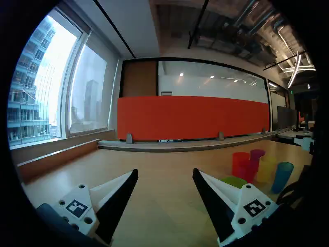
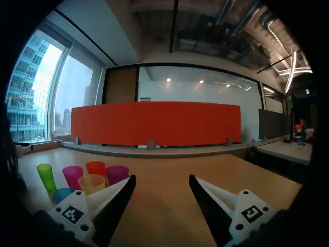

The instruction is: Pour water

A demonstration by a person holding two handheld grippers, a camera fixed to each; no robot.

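Fingers parted — both grippers; cups near.

green cup | magenta cup | red cup | purple cup | yellow cup | blue cup | orange-red partition | pale wood table

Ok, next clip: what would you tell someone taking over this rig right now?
Left claw: open, empty, over the wooden table.
Right claw: open, empty, over the same table.
Coloured cups: upright in a cluster on the table, right of the left claw and left of the right claw. I cannot tell whether any holds water.
Done: nothing to see; no cup is grasped.
Left: grasp a cup and pour into another.
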